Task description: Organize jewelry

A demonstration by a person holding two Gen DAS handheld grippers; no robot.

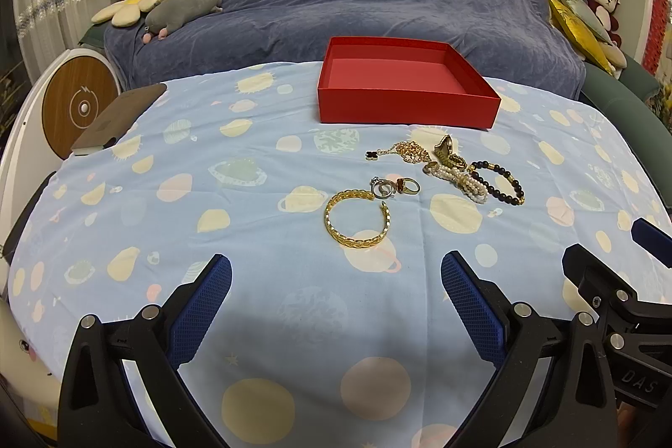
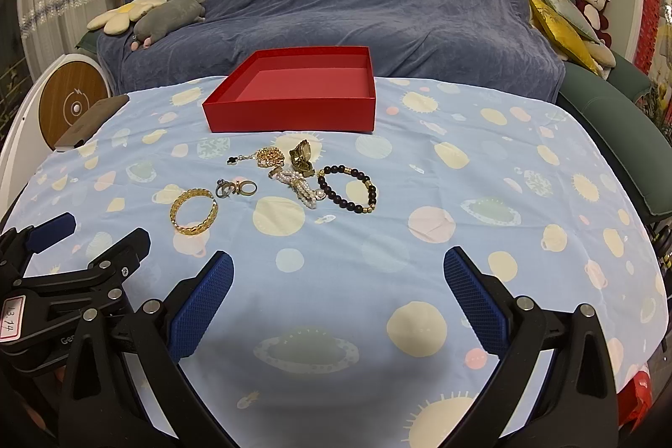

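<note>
Looking through the left wrist camera, I see my left gripper (image 1: 336,282) spread wide and empty before the gold bangle (image 1: 357,217), mid-table short of the empty red box (image 1: 403,103) at the far edge; it looks light, stiff and slippery, so I'd pinch its braided band. From the right wrist camera, my right gripper (image 2: 338,280) also gapes empty, the beaded bracelet (image 2: 347,188) lies nearer mid-table, and the left tool's tag reads "13.14".

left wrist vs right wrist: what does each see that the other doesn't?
Left wrist only: the right gripper at its right edge, and its own open left gripper in the foreground.

Right wrist only: the left gripper's white "13.14" label, and a red item past the cloth's right edge.

Both: empty red box, gold bangle, dark bead bracelet, all on the blue tablecloth.
</note>
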